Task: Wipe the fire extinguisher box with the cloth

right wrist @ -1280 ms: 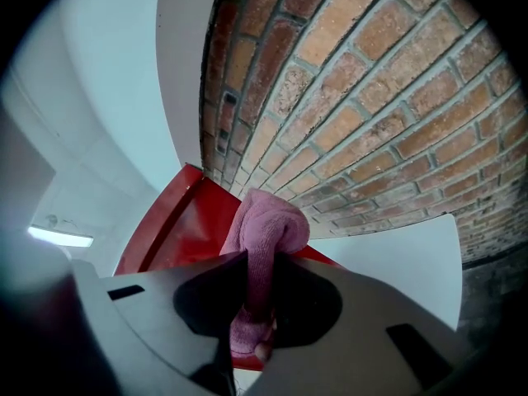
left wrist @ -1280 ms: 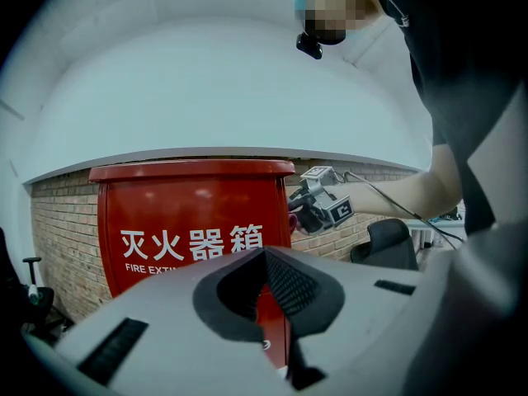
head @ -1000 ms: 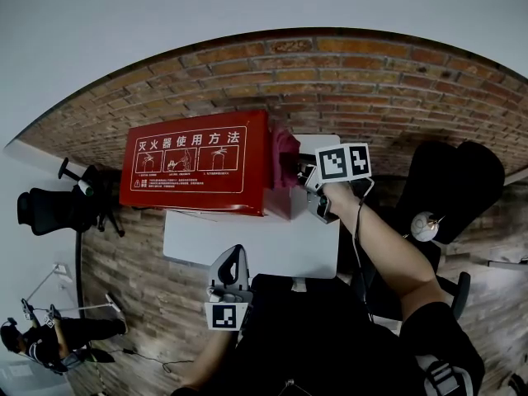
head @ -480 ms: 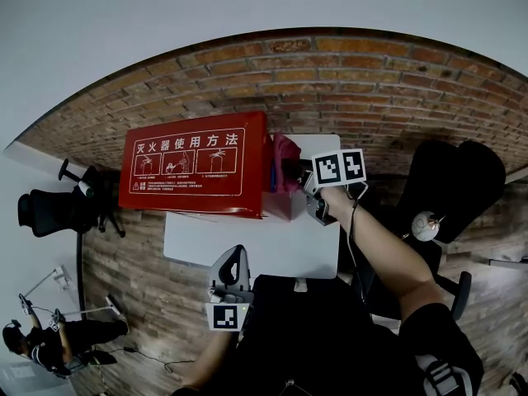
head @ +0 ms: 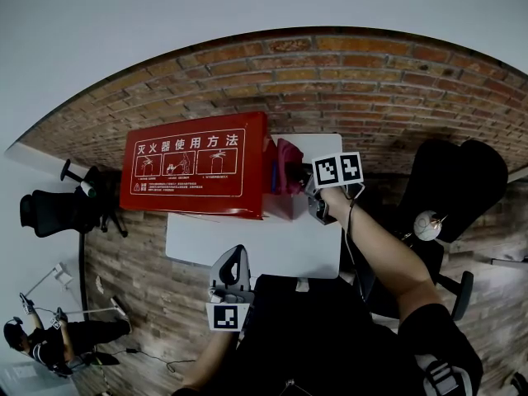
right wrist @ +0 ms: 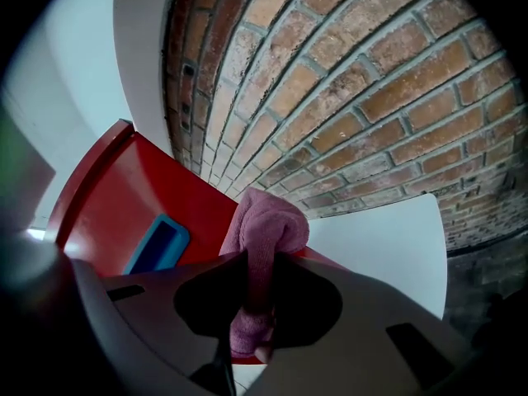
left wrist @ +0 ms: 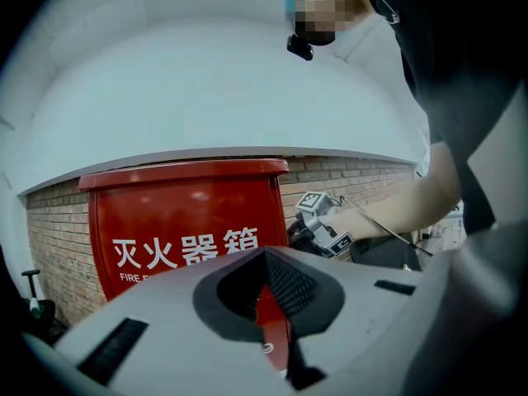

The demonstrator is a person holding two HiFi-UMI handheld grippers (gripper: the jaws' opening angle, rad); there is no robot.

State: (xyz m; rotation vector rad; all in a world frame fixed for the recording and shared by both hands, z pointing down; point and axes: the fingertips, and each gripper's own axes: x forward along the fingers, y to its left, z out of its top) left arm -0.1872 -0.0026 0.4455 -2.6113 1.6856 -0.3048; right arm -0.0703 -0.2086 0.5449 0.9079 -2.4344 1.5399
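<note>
brick wall (head: 330,81) behind; white surface (head: 247,250) carries the red fire extinguisher box (head: 194,167). right hand-held gripper (right wrist: 256,304) is clamped on the pink cloth (right wrist: 268,221) at the box's right end. left hand-held gripper (left wrist: 264,279) closed, empty, well clear. risk: unbraced box may slide under sideways pressure.

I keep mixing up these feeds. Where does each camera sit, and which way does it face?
Head view: on the person's head, steeply down at the fire extinguisher box on the table; left tool, right tool, forearm show.
Left tool view: on the left tool, facing the box's lettered front; shut jaws show.
Right tool view: on the right tool, facing the box's side; jaws shut on the cloth.
Shared: head and left tool views both show the right tool.
</note>
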